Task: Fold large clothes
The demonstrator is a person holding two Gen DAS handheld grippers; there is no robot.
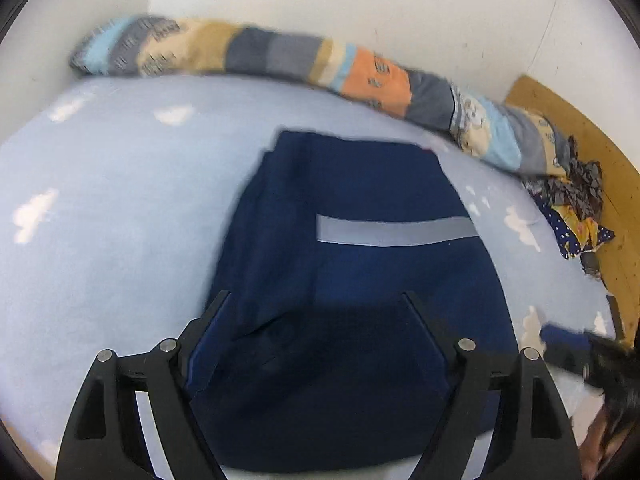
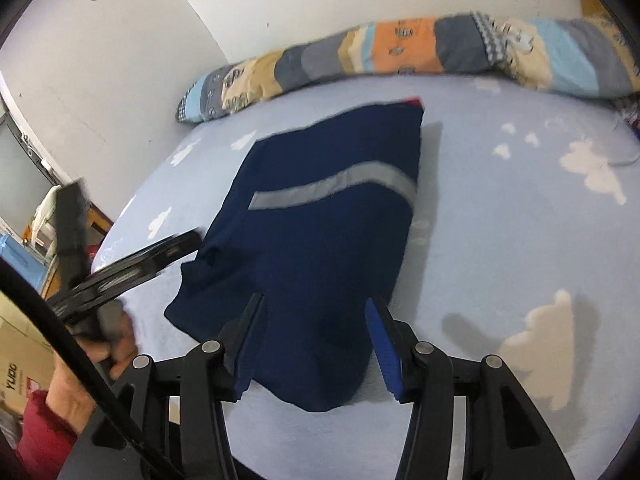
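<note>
Navy cloth, the folded garment (image 1: 352, 264) lies flat on our bed sheet (image 1: 112, 216); soft, limp, probably light. We'd pinch its near hem. Left gripper (image 1: 316, 300) and right gripper (image 2: 316, 300) gape, empty.

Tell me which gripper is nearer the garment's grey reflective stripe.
Hard to call. The left gripper and the right gripper both hang open over the navy garment's near end, short of the grey stripe.
</note>
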